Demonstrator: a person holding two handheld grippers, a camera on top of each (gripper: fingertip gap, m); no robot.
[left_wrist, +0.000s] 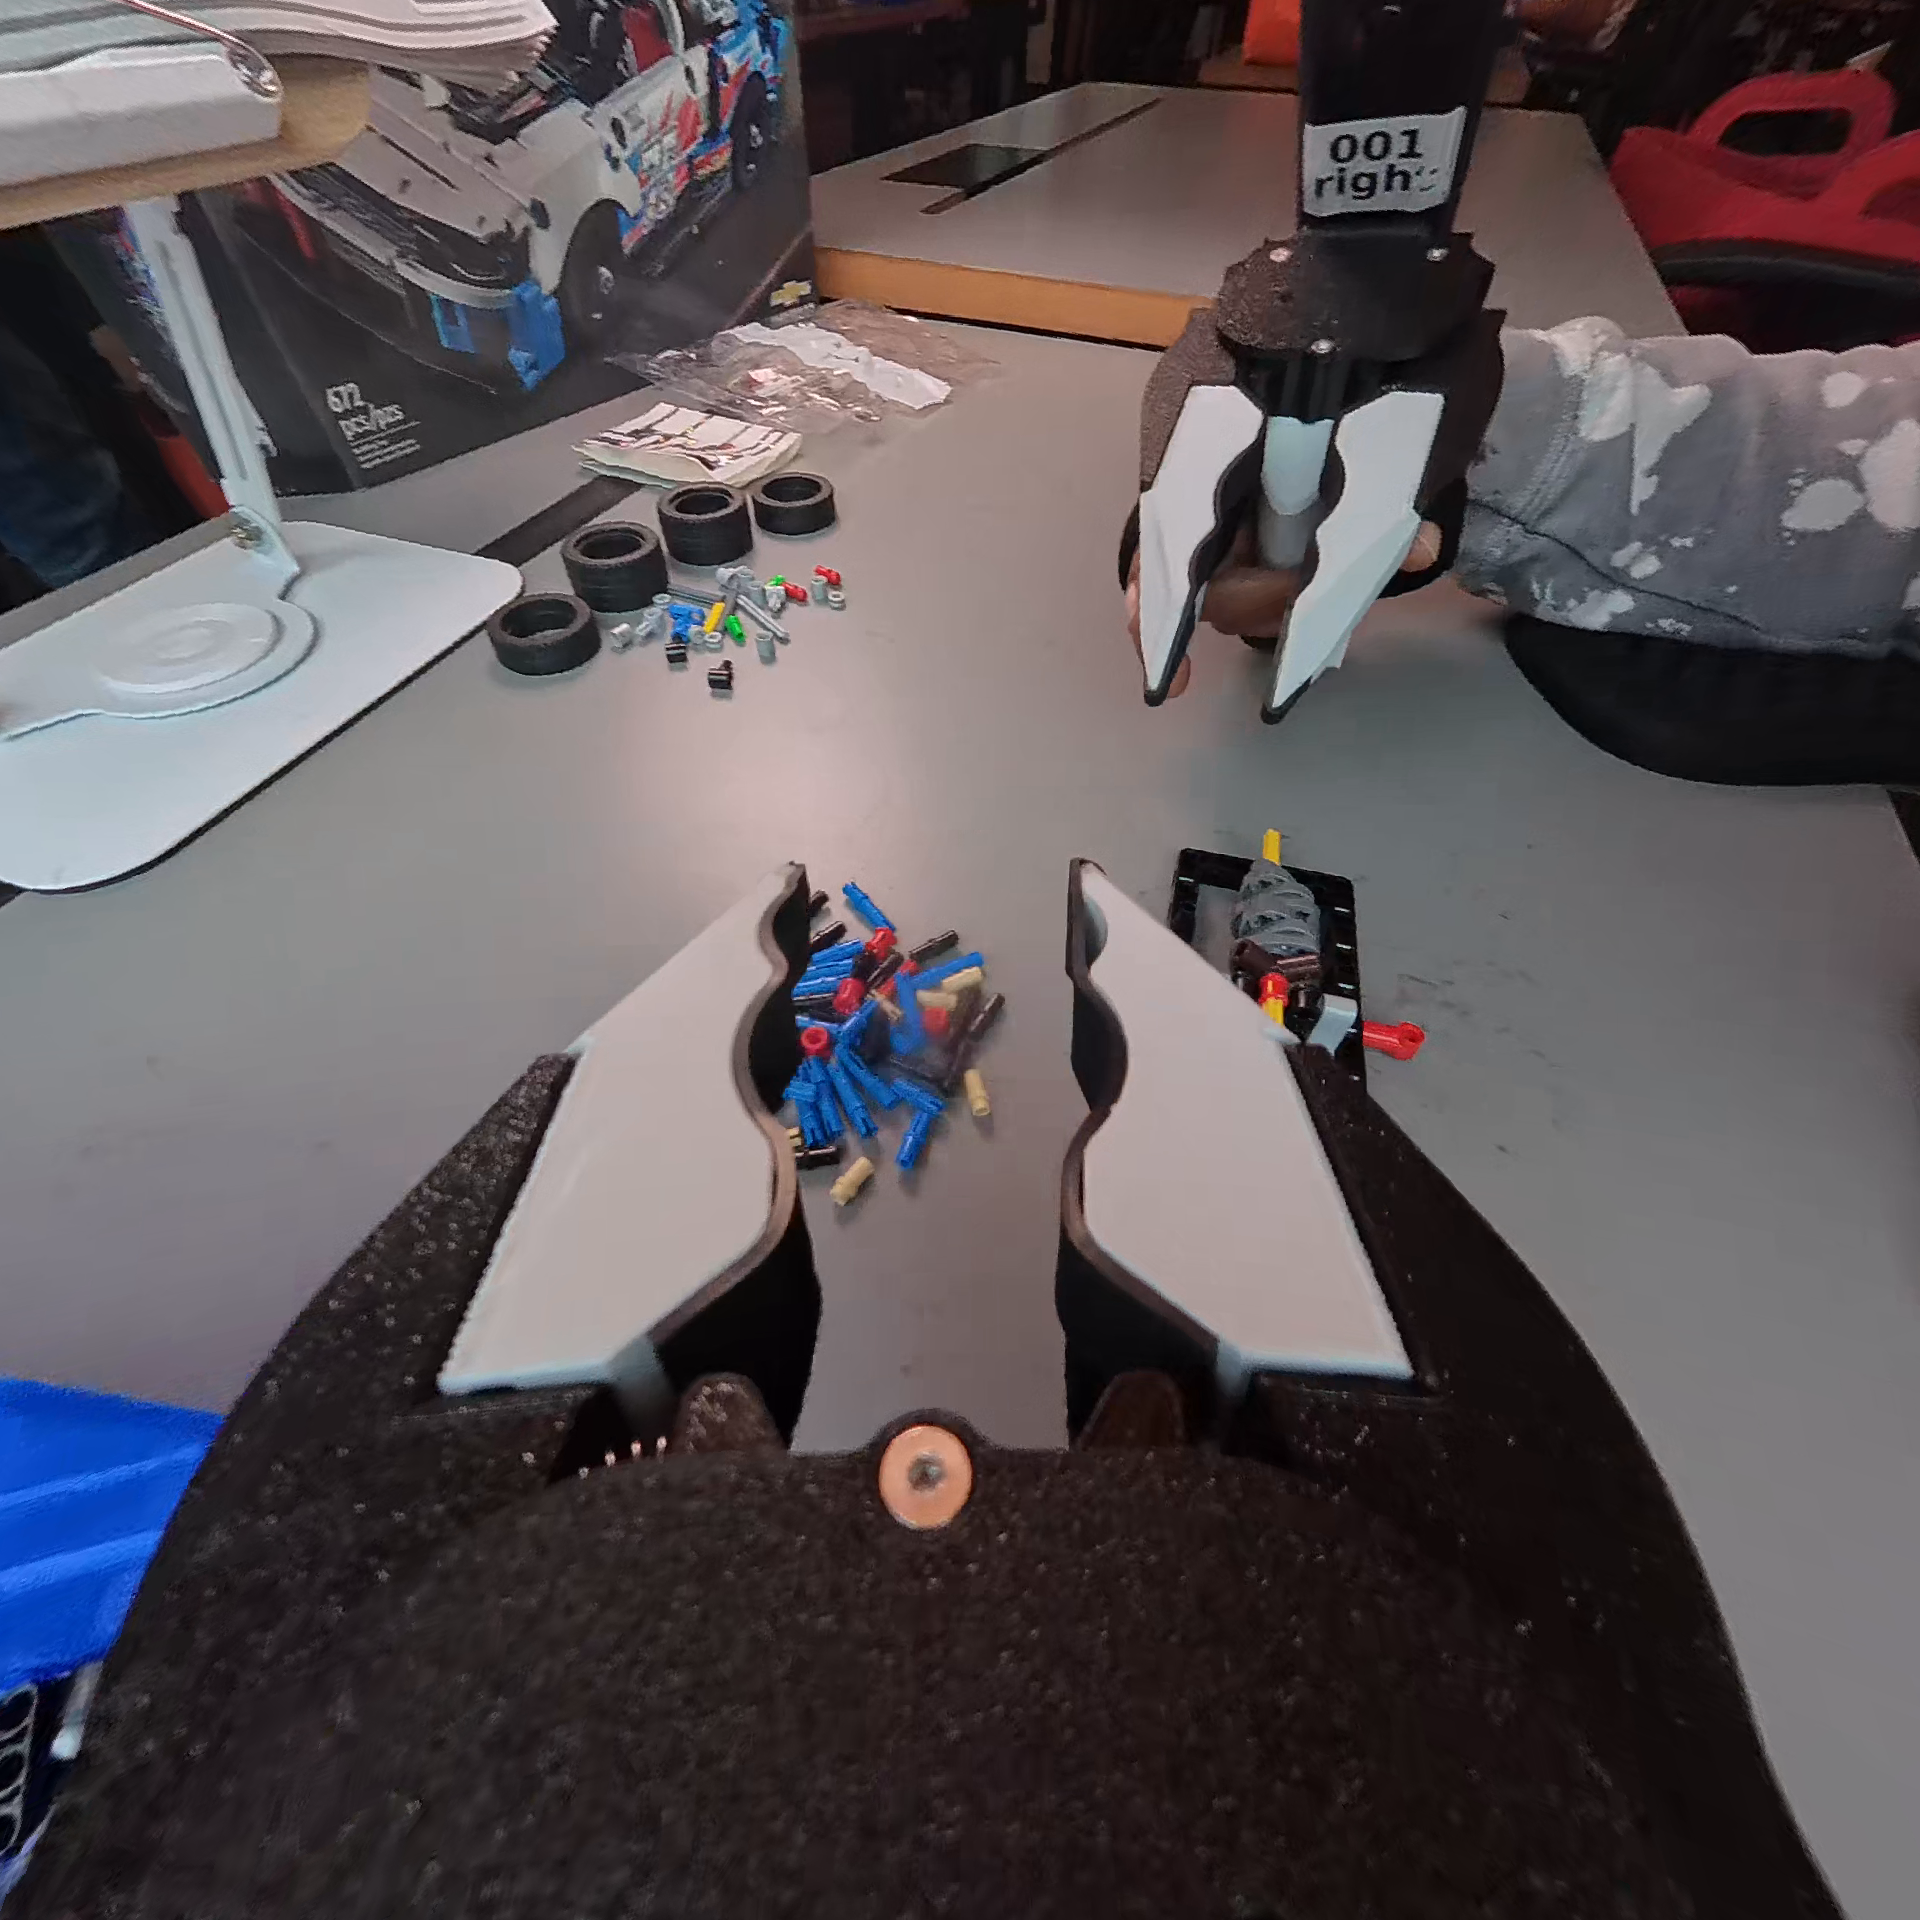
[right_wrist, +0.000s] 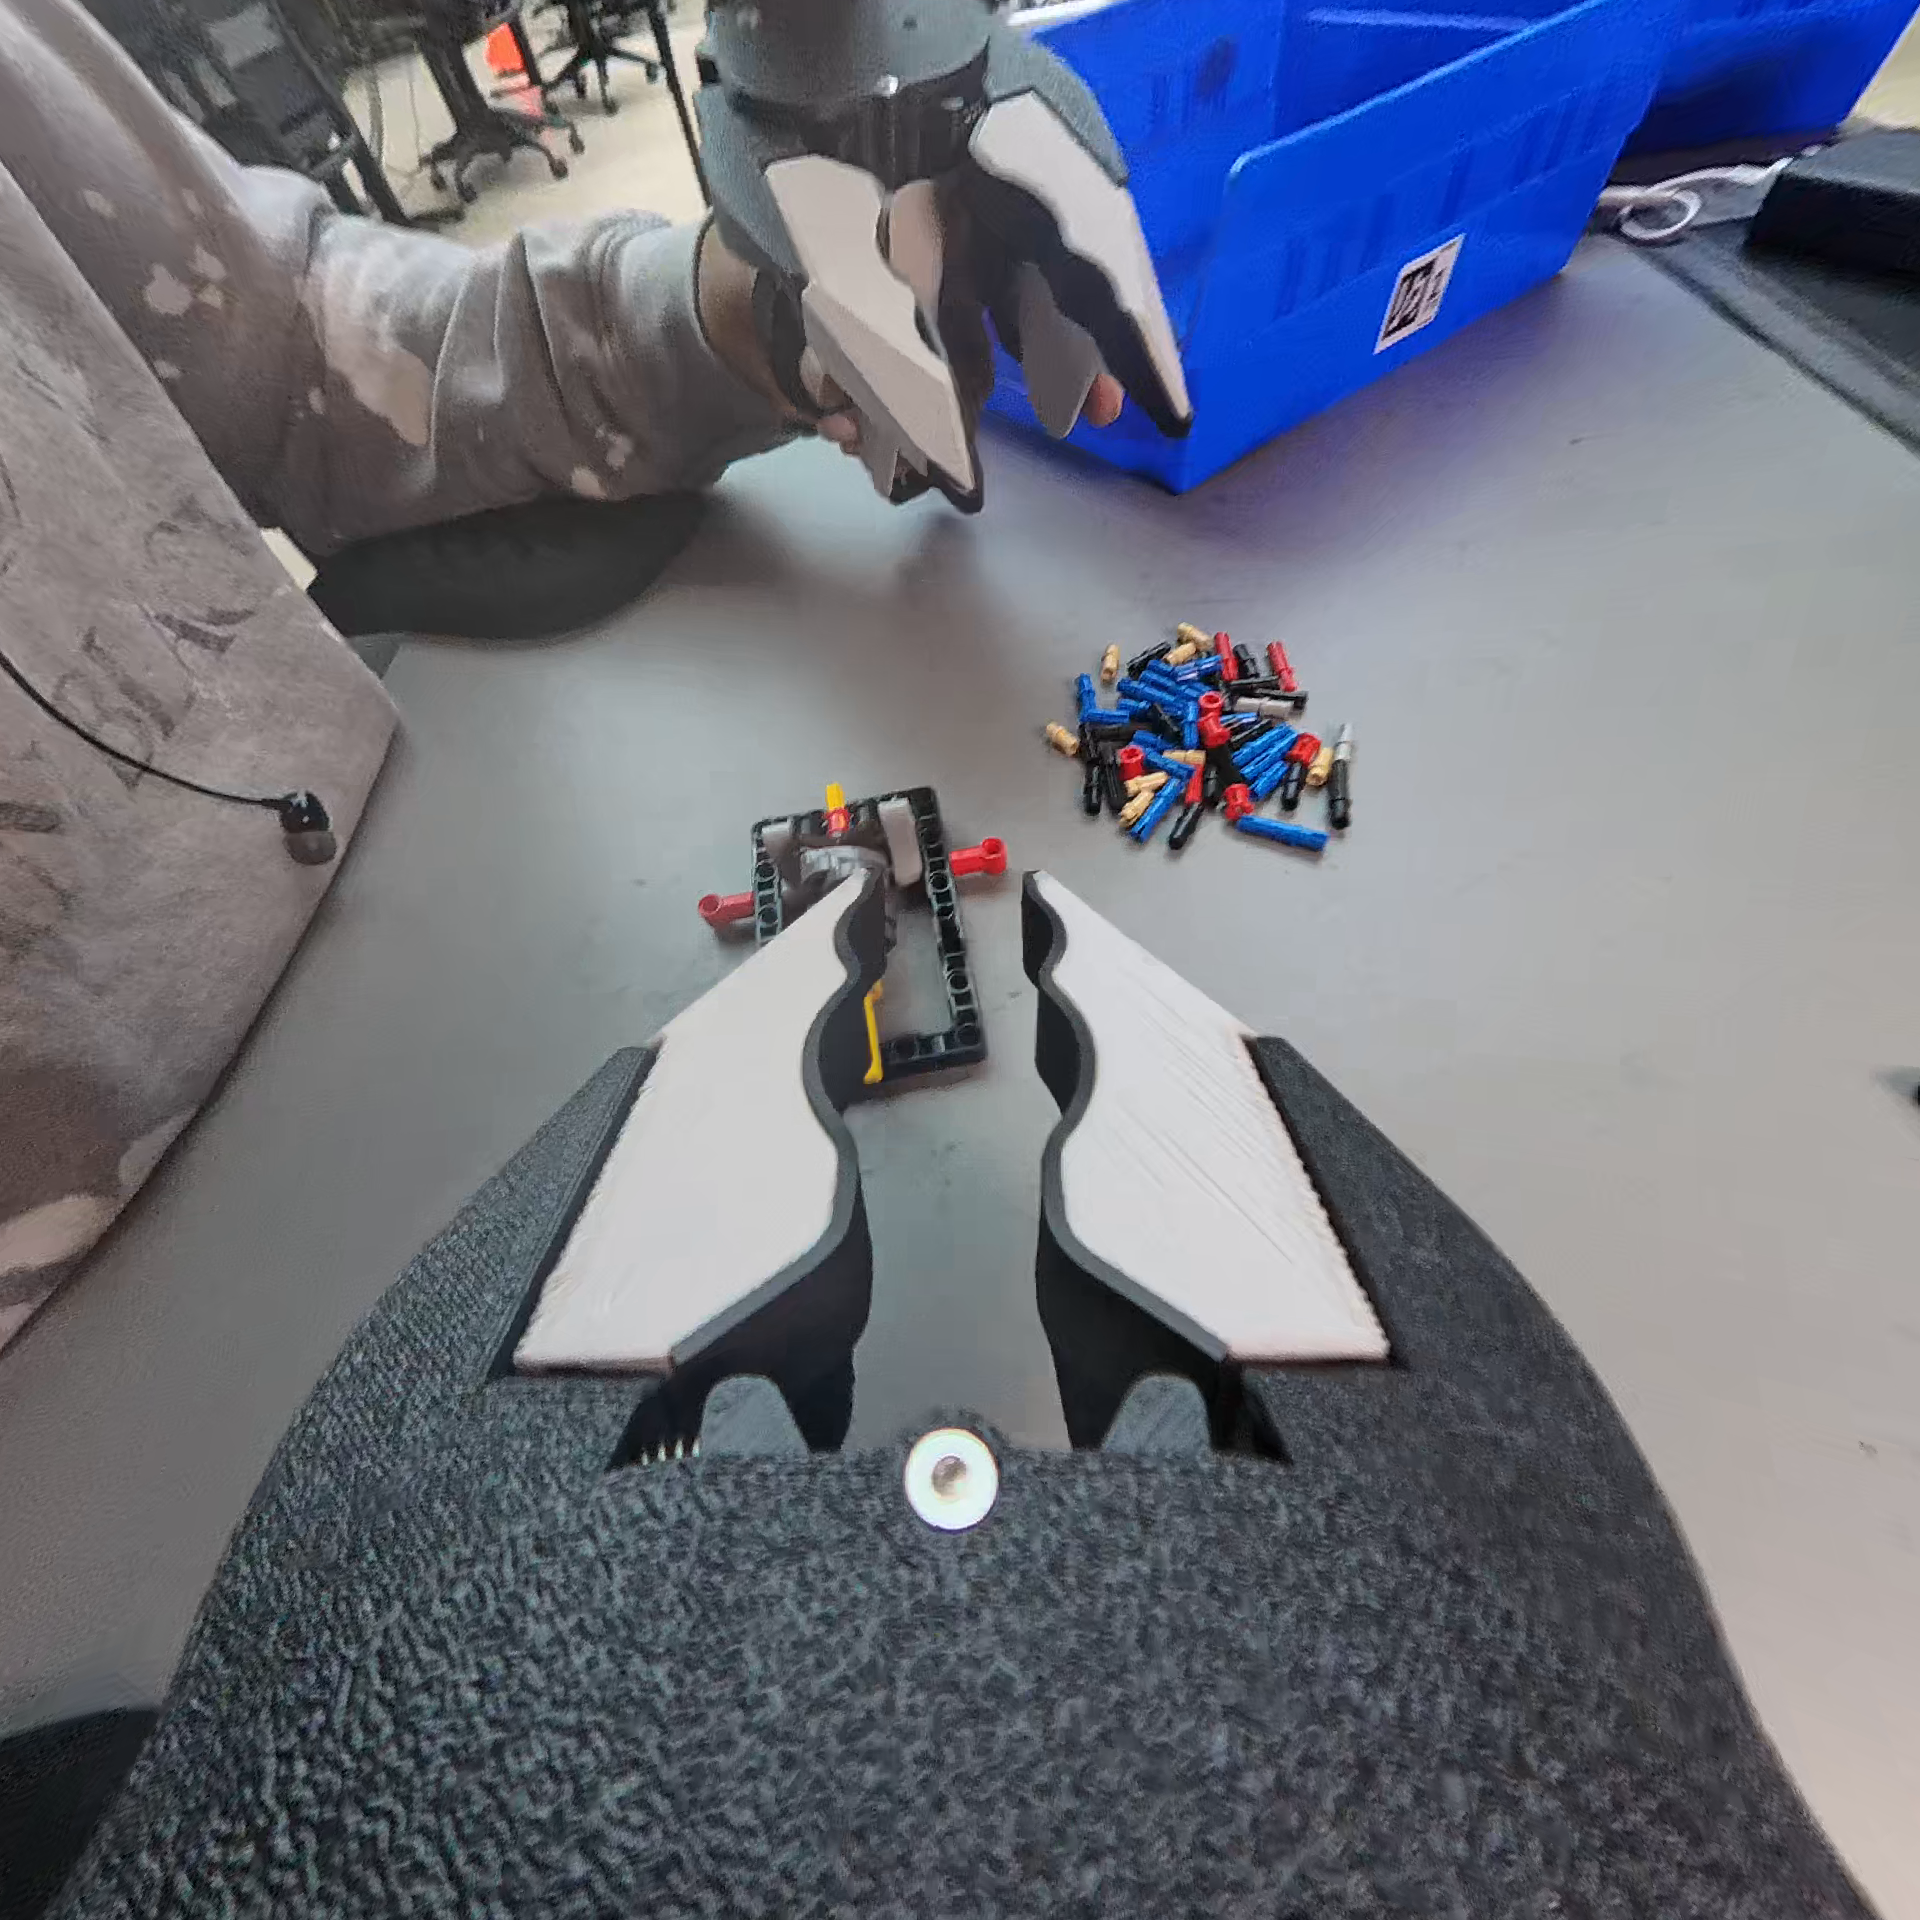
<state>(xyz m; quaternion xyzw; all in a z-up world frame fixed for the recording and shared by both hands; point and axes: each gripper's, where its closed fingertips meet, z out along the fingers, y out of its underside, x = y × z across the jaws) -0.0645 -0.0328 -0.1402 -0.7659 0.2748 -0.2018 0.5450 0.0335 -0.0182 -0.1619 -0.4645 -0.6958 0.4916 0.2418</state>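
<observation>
- Grey tabletop (left_wrist: 1039, 727) is shown scattered with toy building parts; a printed kit box (left_wrist: 468, 260) and a white stand (left_wrist: 208, 644) are seen at its far edge, a blue bin (right_wrist: 1403, 260) at one side.
- Left gripper (left_wrist: 940, 894) is held with its jaws apart and empty, low over a pile of small pins (left_wrist: 894, 1039) in blue, black, red and tan, which is framed between its fingers.
- Right gripper (right_wrist: 940, 883) is likewise held apart and empty; a black frame assembly (right_wrist: 883, 925), fitted with red and yellow axles, lies just under and beside its left finger.
- Frame and pile are seen near each other but not touching.
- Four black tyres (left_wrist: 665, 561) and more loose bits are grouped farther off.
- Judged risks: the pins are light and heaped, so a low sweep could scatter them; a finger brushing the frame could nudge it or dislodge its protruding axles.
</observation>
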